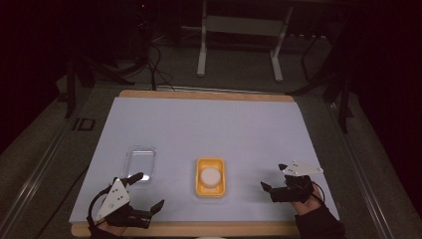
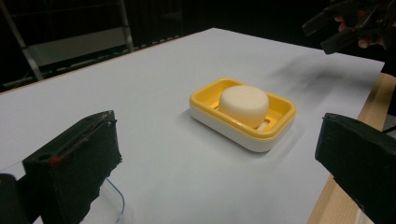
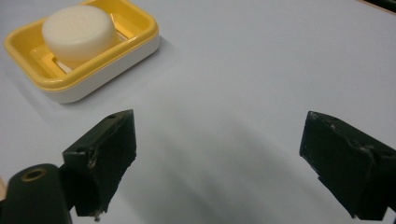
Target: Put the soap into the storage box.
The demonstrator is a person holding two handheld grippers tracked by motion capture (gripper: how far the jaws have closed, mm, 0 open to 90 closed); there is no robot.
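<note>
Round white soap bar (image 1: 210, 176) sits in the yellow rectangular plastic soap dish (image 1: 199, 187), mid-front of your worktop (image 1: 209, 124). Clear plastic lid (image 1: 140, 162) lies left of it. Your left gripper (image 1: 148, 190) front-left, right gripper (image 1: 273, 178) right of the dish.

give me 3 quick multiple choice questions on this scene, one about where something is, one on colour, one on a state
1. Where does the clear lid lie?
A. left of the soap dish
B. on top of the soap dish
C. at the far edge of the table

2. What colour is the inside of the soap dish?
A. blue
B. yellow
C. black

3. How is the right claw?
A. shut on the soap
B. shut on the lid
C. open, holding nothing

Answers: 1 A, in the high view the lid lies flat on the table left of the dish and apart from it. 2 B, the dish is yellow inside with a white base, and the soap sits in it. 3 C, the right gripper view shows its jaws wide apart over bare table.
</note>
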